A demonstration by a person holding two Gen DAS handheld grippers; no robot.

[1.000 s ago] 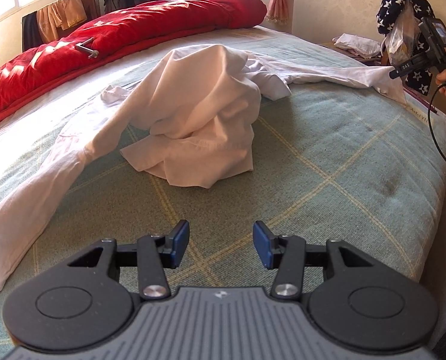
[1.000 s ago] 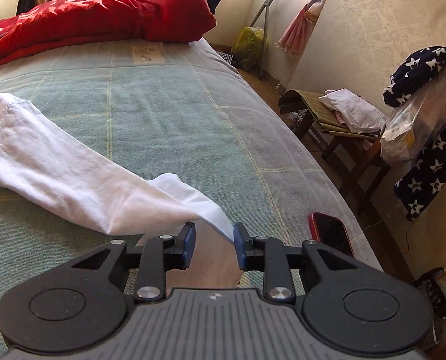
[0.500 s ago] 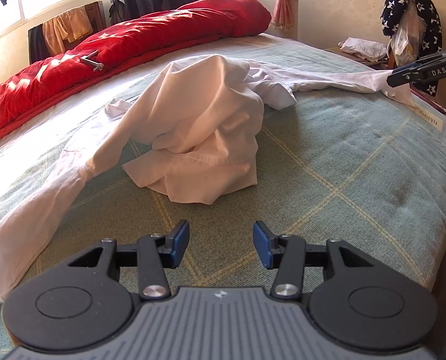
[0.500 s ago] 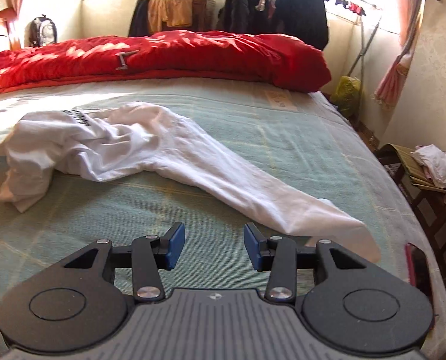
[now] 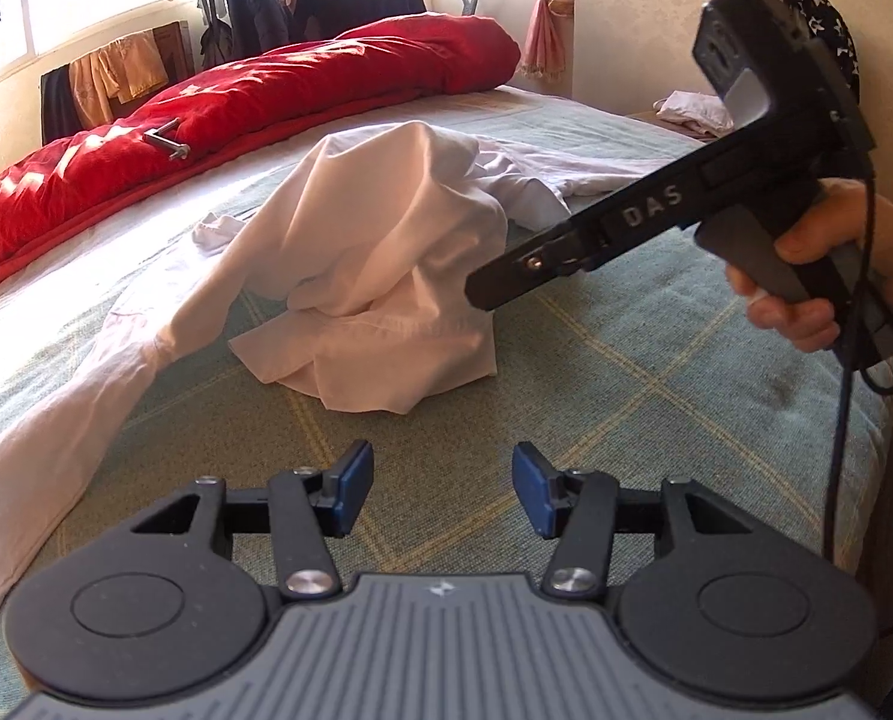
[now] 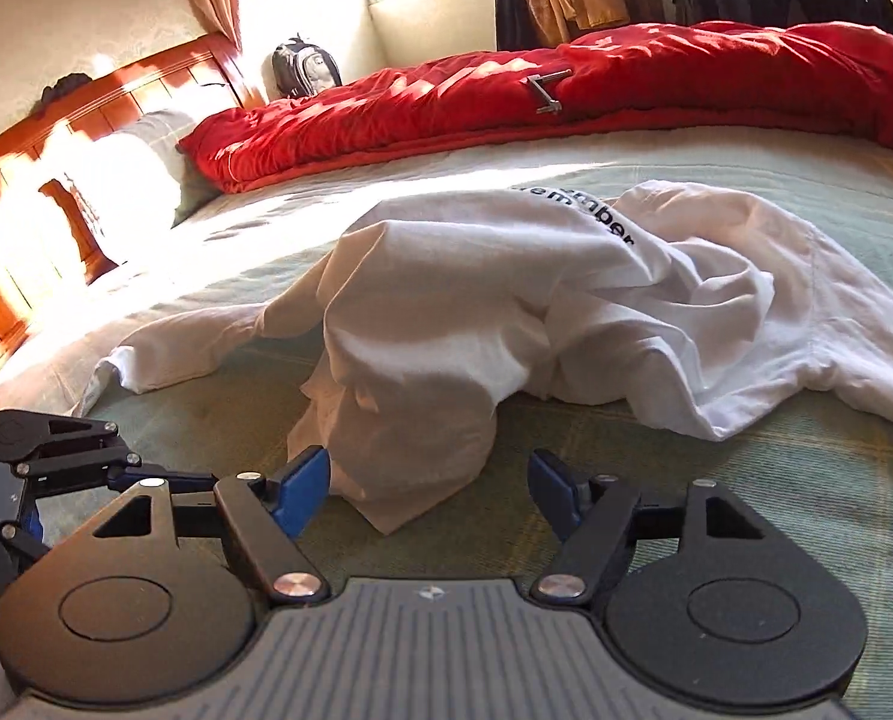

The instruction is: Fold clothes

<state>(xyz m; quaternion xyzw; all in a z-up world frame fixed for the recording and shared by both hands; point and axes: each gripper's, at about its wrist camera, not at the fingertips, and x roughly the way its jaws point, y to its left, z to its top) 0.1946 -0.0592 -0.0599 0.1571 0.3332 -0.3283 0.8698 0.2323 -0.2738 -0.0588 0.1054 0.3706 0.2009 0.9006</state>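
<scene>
The right gripper (image 6: 428, 489) is hanging low over the bed with its blue pads spread wide apart and nothing between them. A floppy corner of the white shirt (image 6: 506, 312) is lying right in front of it, just ahead of the gap and a bit toward the left pad. The left gripper (image 5: 440, 489) is also spread wide and holding nothing, and the shirt (image 5: 386, 276) is sitting farther ahead of it, with bare bed in between.

The shirt is lying in a messy heap in the middle of the bed (image 5: 656, 372). It is bunched up high in the middle. One long sleeve is trailing out toward the near left edge in the left view, and another part is stretching away behind the right gripper's body. So the shirt is lying long across the bed, from side to side.

The right gripper is much nearer the shirt. In the left view its long black body (image 5: 626, 222) is reaching in from the right and pointing down at the heap, and a hand (image 5: 818, 276) is squeezing its handle. I think it is about to grab that floppy corner.

A red blanket (image 5: 236, 120) is lying along the far side of the bed, well away from the shirt.
</scene>
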